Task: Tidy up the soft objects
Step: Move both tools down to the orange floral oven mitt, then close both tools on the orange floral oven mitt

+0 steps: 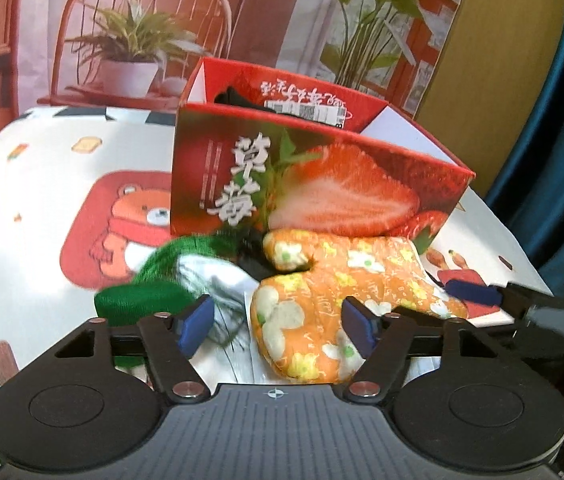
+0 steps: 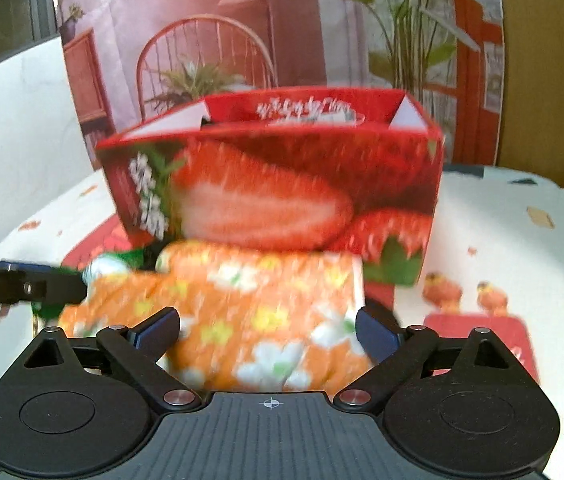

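Orange floral padded oven mitt (image 1: 334, 304) lies on your white cartoon-print tablecloth (image 1: 41, 184), right up against the front wall of the red strawberry-print cardboard box (image 1: 314, 184). Your left gripper (image 1: 277, 324) has its jaws spread wide; the mitt's cuff end sits between the blue pads (image 1: 195, 324) but neither pad presses on it, so nothing is gripped. Just left of the mitt you have a green knitted sock with a white toe section (image 1: 169, 276), partly blurred, touching the mitt's thumb side; something dark sits between them, too unclear to name. Box is open-topped, upright, white flaps folded inward; a dark item (image 1: 233, 98) and a barcode label (image 1: 306, 114) show inside near the back wall. In the right wrist view your right gripper (image 2: 267, 330) is also wide open, with the same mitt (image 2: 257, 312) filling the gap between its fingers; the frame is motion-blurred, so I cannot tell if the pads touch the fabric. Box (image 2: 282, 184) stands directly behind the mitt there too. Your left gripper's finger tip (image 2: 21, 284) pokes in from the left edge of that view, and the right gripper's finger (image 1: 478, 294) shows at the right of the left view, over the mitt's far corner. Printed backdrop with chair and potted plants (image 1: 137, 40) stands behind the table.
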`<state>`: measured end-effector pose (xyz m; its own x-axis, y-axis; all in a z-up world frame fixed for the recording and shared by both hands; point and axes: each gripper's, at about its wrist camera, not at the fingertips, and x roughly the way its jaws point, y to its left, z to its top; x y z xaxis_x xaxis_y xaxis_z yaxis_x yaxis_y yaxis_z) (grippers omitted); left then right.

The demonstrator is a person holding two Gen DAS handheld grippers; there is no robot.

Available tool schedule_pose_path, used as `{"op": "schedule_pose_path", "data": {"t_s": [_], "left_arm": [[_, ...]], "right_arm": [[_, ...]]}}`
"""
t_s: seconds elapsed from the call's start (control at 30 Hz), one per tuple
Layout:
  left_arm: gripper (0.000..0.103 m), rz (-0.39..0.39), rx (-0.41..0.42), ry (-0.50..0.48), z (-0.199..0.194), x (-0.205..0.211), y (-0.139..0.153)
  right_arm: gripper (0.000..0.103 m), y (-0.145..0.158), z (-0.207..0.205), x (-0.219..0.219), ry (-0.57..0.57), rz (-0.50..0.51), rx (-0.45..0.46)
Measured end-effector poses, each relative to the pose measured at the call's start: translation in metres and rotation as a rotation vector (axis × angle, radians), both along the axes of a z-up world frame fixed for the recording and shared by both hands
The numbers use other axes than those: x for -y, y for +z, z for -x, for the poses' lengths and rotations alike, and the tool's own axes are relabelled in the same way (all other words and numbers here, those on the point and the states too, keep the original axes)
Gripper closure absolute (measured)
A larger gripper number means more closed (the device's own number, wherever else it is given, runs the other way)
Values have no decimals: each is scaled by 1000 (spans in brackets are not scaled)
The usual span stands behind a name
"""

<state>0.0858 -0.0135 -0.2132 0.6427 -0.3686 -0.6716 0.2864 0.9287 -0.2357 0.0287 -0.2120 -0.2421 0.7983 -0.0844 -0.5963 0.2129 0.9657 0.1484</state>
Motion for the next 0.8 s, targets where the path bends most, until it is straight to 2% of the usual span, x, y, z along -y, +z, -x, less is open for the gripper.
{"op": "schedule_pose_path", "data": {"t_s": [0.13, 0.3, 0.37, 0.6, 0.7, 0.8], "left_arm": [[38, 6, -12, -25, 4, 3, -8], [41, 6, -34, -55, 5, 8, -17], [47, 11, -45, -59, 5, 8, -20], [57, 8, -47, -70, 3, 10, -26], [67, -20, -54, -65, 1, 11, -29], [69, -15, -63, -57, 0, 9, -31]], "right_arm": [[10, -14, 7, -10, 19, 24, -13], [10, -16, 8, -10, 28, 25, -5], [10, -17, 9, -10, 31, 25, -1], [9, -20, 9, -6, 33, 9, 7], [9, -20, 10, -6, 33, 9, 8], [9, -20, 9, -6, 35, 7, 10]]}}
